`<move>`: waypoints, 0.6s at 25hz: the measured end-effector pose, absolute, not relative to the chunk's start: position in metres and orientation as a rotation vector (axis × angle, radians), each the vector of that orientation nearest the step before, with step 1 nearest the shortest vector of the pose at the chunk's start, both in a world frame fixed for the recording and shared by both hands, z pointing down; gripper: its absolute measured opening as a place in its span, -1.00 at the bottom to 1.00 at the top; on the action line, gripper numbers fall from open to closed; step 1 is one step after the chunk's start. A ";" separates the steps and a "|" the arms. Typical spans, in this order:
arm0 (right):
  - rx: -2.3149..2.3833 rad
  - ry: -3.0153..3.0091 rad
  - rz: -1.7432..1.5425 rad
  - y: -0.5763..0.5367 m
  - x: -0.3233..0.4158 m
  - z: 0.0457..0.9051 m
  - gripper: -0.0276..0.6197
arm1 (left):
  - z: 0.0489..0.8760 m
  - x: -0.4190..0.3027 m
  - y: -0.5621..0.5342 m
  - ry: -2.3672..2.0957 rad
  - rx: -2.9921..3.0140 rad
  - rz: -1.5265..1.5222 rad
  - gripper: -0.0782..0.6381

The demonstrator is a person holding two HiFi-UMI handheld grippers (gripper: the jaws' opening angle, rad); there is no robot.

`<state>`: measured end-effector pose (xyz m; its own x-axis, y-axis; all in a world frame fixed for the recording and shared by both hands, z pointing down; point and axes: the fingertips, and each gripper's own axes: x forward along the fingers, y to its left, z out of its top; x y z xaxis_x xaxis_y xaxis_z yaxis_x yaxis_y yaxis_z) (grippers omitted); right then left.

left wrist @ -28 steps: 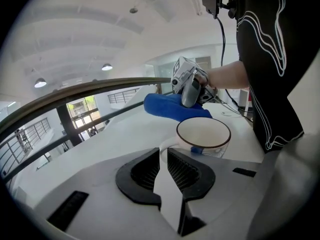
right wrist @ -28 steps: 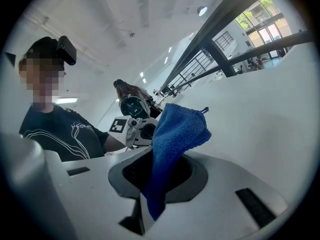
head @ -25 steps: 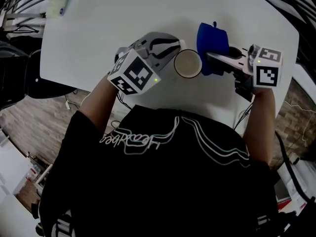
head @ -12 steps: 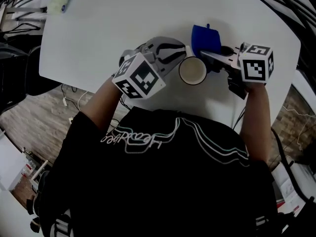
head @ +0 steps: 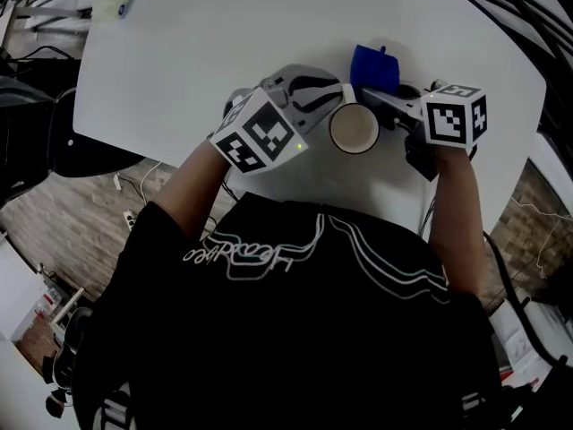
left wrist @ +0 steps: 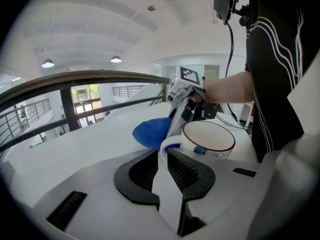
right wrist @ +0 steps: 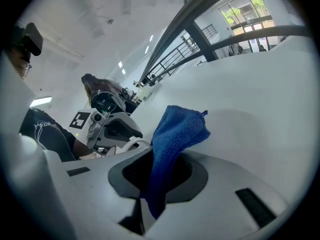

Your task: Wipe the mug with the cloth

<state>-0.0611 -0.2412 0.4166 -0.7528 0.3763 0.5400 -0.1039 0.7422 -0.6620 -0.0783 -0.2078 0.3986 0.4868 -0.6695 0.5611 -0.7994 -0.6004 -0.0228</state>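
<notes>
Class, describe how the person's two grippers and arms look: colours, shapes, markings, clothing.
Both the left gripper and right gripper have pale grey moulded bodies with black-padded fingers. Each carries a white cube printed with black square markers. The person wears a black short-sleeved T-shirt with thin pale wavy lines; the forearms are bare.

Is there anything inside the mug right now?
Looking down, the mug shows only its bare pale inside. The cloth is outside it, pinched in the right tongs. Small specks on its floor would not show.
</notes>
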 end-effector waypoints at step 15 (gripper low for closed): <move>0.021 -2.677 0.680 -0.222 -0.041 0.299 -0.76 | 0.328 -0.128 -0.152 -1.472 2.280 0.362 -0.63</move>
